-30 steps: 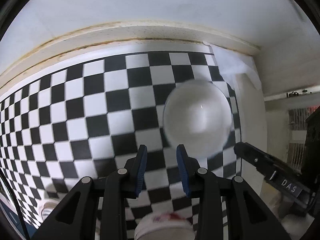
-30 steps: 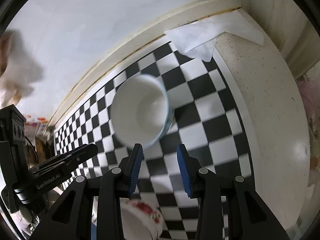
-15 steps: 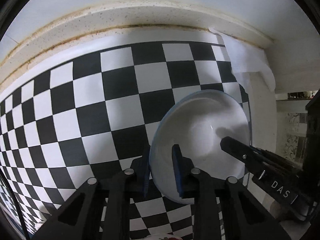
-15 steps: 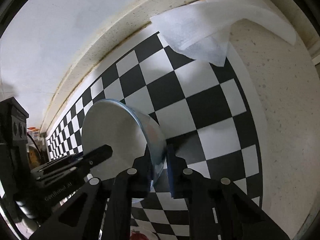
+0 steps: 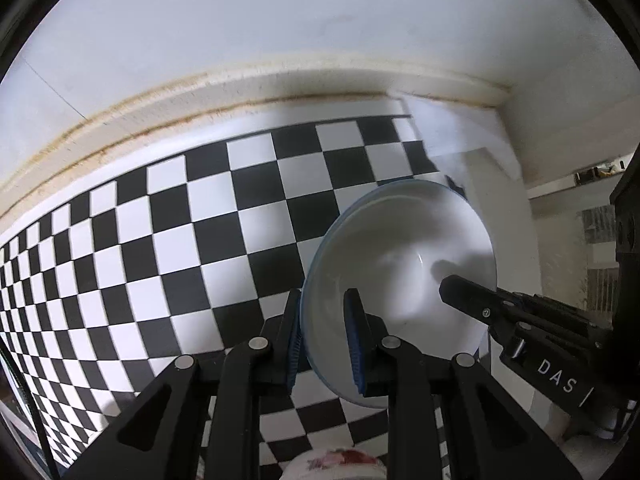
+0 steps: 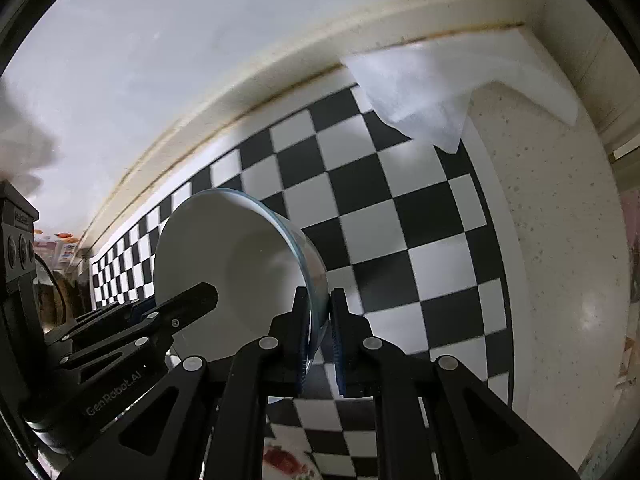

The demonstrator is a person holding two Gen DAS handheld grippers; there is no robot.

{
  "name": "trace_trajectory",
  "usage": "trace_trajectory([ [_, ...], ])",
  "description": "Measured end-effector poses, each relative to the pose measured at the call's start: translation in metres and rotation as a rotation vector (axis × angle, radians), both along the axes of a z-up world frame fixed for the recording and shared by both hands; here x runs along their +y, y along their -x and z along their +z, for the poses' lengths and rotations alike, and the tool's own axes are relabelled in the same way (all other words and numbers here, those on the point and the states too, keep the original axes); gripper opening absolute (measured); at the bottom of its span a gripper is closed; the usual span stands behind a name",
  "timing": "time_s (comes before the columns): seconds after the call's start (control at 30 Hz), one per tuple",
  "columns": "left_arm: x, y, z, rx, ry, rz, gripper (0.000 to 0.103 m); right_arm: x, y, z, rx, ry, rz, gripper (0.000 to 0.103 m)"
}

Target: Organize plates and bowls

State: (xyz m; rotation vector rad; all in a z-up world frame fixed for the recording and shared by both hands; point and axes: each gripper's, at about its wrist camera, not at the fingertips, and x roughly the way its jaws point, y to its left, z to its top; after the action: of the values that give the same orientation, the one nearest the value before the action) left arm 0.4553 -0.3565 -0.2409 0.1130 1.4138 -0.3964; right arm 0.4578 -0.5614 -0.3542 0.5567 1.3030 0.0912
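Note:
A white bowl with a thin blue rim [image 5: 404, 264] is held between both grippers above the checkered cloth. My left gripper [image 5: 325, 340] is shut on the bowl's left rim, one blue pad inside and one outside. My right gripper [image 6: 320, 340] is shut on the bowl's [image 6: 228, 264] right rim. Each gripper shows in the other's view: the right one in the left wrist view [image 5: 520, 320], the left one in the right wrist view [image 6: 132, 332]. A floral-patterned bowl [image 5: 336, 466] sits low under the grippers, and it also shows in the right wrist view [image 6: 288, 460].
A black-and-white checkered cloth [image 5: 160, 240] covers a speckled counter [image 6: 560, 260] against a white wall. A white paper towel [image 6: 432, 80] lies at the cloth's far right corner. Clutter [image 6: 56, 240] shows at the far left.
Both grippers went from open in front of the bowl to shut on its opposite rims. Since half a second ago the bowl has come up and back from the wall.

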Motion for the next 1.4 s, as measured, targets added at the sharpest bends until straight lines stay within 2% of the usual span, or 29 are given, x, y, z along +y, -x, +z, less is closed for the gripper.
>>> trace_trajectory([
  [0.27, 0.017, 0.040, 0.048, -0.070, 0.051, -0.023, 0.018, 0.015, 0.040, 0.058, -0.087, 0.029, -0.003, 0.012],
  [0.43, 0.031, 0.071, 0.073, -0.101, 0.068, -0.043, 0.018, 0.021, 0.079, 0.091, -0.137, 0.039, -0.009, 0.012],
  [0.67, 0.052, 0.118, 0.088, -0.095, 0.054, -0.059, 0.018, 0.038, 0.138, 0.105, -0.166, 0.023, -0.025, 0.012],
  [0.87, 0.067, 0.153, 0.082, -0.077, 0.046, -0.070, 0.018, 0.054, 0.184, 0.094, -0.150, 0.016, -0.023, 0.012],
  [1.03, 0.077, 0.172, 0.059, -0.028, 0.033, -0.066, 0.018, 0.066, 0.213, 0.068, -0.101, 0.006, -0.014, 0.012],
  [1.4, 0.086, 0.188, 0.009, 0.048, -0.003, -0.053, 0.018, 0.077, 0.225, 0.013, -0.005, 0.005, -0.014, 0.012],
])
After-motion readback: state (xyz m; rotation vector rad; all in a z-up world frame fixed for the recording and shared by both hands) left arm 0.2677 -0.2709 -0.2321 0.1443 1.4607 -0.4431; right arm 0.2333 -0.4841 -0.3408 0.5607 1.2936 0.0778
